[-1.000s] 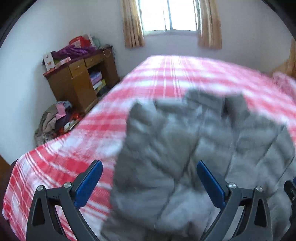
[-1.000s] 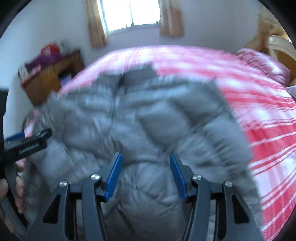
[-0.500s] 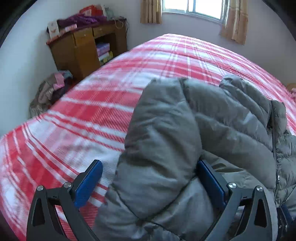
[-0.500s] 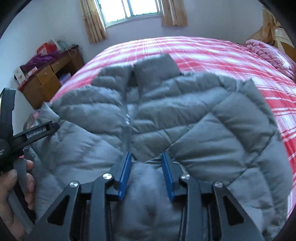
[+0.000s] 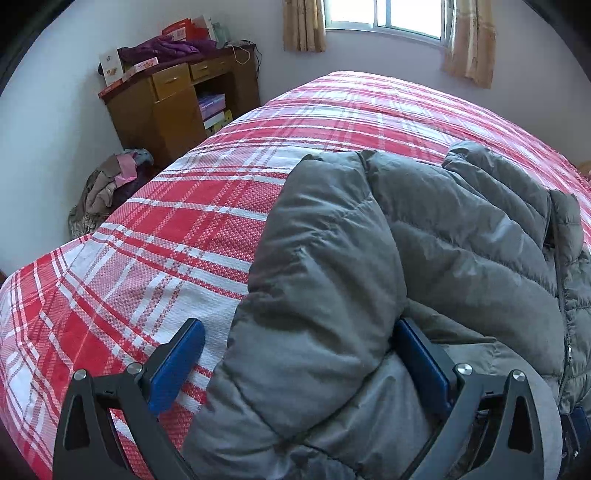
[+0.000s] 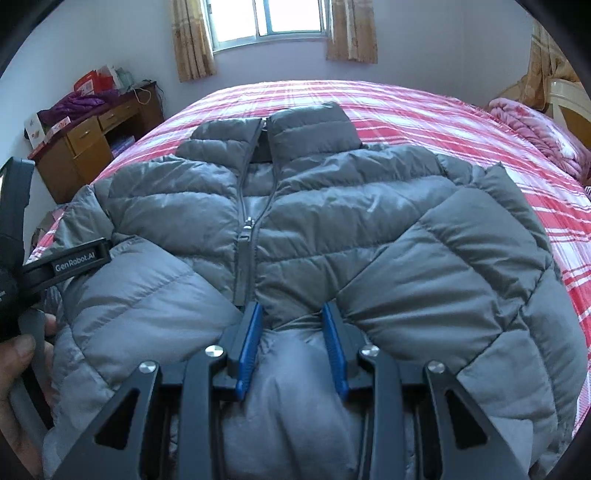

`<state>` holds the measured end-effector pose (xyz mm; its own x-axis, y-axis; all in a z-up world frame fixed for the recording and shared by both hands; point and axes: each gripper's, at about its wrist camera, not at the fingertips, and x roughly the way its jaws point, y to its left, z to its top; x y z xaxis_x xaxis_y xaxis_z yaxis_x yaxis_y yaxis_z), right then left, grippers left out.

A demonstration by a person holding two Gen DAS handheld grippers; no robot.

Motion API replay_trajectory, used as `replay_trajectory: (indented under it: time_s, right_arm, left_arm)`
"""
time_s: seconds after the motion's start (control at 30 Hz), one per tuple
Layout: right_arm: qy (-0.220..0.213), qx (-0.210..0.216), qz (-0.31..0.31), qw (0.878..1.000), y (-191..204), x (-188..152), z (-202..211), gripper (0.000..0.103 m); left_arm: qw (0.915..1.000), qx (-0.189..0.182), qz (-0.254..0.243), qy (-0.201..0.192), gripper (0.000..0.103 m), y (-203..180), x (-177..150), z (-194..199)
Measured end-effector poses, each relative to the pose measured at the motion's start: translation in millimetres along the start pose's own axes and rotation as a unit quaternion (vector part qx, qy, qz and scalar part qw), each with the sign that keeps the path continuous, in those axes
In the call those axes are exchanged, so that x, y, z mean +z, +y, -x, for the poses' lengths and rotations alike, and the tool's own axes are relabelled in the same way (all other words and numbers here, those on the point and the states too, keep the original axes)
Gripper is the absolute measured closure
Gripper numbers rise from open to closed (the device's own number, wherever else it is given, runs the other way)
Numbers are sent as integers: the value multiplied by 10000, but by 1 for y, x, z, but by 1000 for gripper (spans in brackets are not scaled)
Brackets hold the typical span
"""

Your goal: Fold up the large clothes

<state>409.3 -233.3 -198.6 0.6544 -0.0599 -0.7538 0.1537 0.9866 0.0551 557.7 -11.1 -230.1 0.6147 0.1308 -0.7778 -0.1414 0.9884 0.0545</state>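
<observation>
Across the red-and-white plaid bedspread (image 6: 461, 122) lies a grey quilted puffer jacket (image 6: 332, 221), front up, collar toward the window (image 6: 288, 16). Only the right view shows its zip, both folded-in sleeves and a hand (image 6: 14, 391) on the left gripper's handle; only the left view shows a clothes heap (image 5: 107, 188) by the wooden desk (image 5: 177, 99). Right gripper (image 6: 293, 347), jaws just narrowed, pinches jacket fabric; left gripper (image 5: 299, 363) gapes around 1 sleeve, 1 pad touching
</observation>
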Motion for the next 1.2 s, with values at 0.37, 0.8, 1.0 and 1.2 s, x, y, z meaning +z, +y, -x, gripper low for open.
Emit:
replay_trajectory:
  time_s: [0.37, 0.8, 1.0, 1.2]
  right_arm:
    - [-10, -115, 89, 9999, 4, 0, -2, 66]
    - [435, 926, -85, 9947, -17, 29, 19, 12]
    - [141, 573, -252, 9979, -54, 111, 15, 8]
    - [283, 501, -801, 9951, -77, 173, -31, 8]
  left_arm:
    - [9991, 336, -225, -112, 1, -13, -3, 2]
    - [9982, -554, 208, -126, 1, 11, 67, 58]
    - [9964, -822, 158, 159, 1, -30, 126, 26]
    - [9911, -1165, 399, 515, 1, -66, 169, -17]
